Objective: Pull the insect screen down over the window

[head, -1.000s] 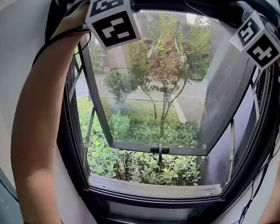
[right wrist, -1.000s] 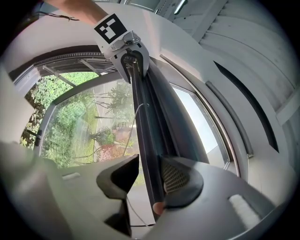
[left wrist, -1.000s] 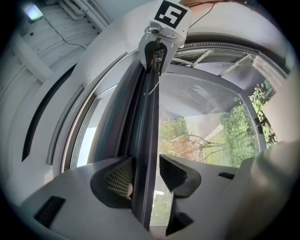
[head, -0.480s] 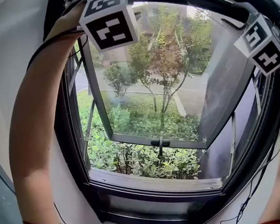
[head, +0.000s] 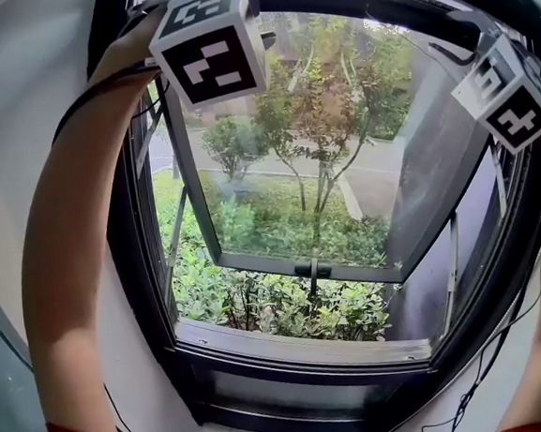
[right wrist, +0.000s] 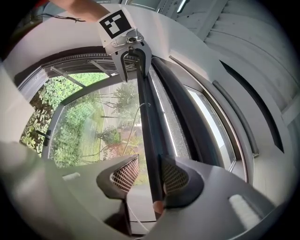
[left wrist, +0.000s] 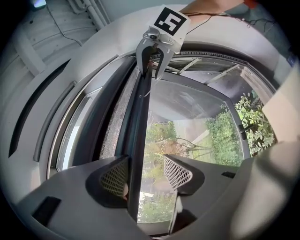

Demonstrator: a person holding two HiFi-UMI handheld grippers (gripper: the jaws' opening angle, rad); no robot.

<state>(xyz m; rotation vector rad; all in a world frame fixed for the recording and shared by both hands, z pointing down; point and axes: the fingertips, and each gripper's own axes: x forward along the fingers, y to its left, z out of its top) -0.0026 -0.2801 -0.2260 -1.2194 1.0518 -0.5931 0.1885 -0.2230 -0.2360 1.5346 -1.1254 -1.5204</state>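
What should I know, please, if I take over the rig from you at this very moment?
Left tool: open. Its jaws have just been opening, and the bar stands loose between them.
Right tool: looks closed on the bar.
Both tools are up at the top of the window. The sash is swung outward.
Done: only a narrow strip of screen shows beside the bar, so the opening is nearly all uncovered.
Left to do: grip the bar with the left tool, then draw it evenly down to the bottom of the window.
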